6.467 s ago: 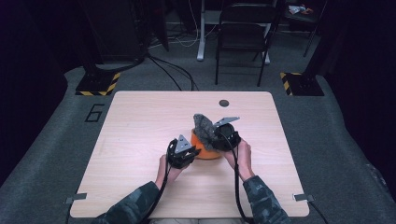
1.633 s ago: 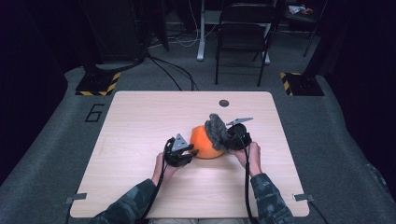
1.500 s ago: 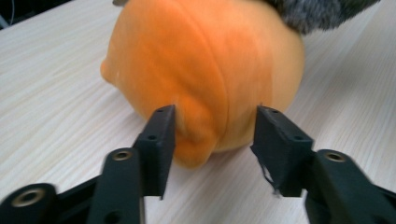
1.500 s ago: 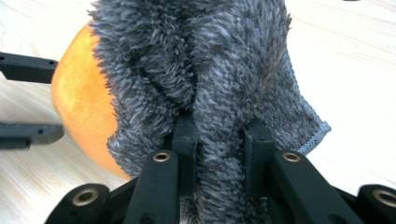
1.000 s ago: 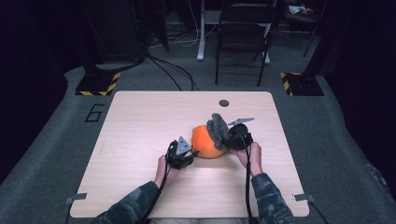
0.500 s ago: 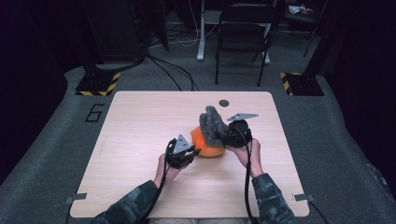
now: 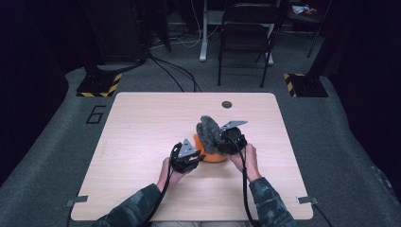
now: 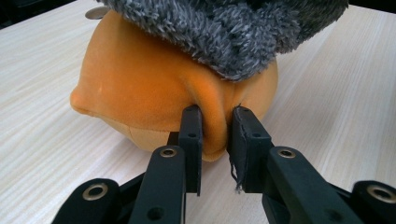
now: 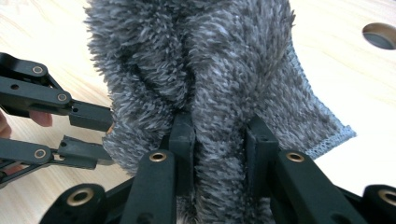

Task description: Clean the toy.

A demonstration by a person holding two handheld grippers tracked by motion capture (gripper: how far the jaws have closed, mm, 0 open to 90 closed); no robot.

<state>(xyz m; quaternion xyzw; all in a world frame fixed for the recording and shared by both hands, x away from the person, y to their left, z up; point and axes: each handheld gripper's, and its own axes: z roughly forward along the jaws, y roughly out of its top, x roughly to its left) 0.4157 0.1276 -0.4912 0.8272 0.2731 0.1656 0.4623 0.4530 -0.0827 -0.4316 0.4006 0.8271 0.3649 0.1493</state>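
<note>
In the high view, the orange plush toy [image 7: 211, 152] lies a little right of the middle of the wooden table [image 7: 142, 127], near the person's edge. The left gripper [image 7: 189, 158] is at its left side and the right gripper [image 7: 226, 140] at its right side, and a grey fluffy cloth [image 7: 209, 130] stands up over the toy.

In the left gripper view, the two black jaws are almost together and they pinch a fold of the orange plush toy [image 8: 154, 84] at its lower edge. The toy rests on the table [image 8: 42, 154] and the grey fluffy cloth [image 8: 224, 28] covers its top. These jaws have just been closing on that fold.

In the right gripper view, the jaws are narrow and press on a thick fold of the grey fluffy cloth [image 9: 205, 84], so this gripper holds the cloth. The left gripper [image 9: 100, 135] shows at the left, and a round hole [image 9: 379, 35] in the table is at the upper right.

I judge that the wiping of the toy is in progress: the toy is held steady and the cloth is on it. The rubbing over the rest of the surface seems left to do.
</note>
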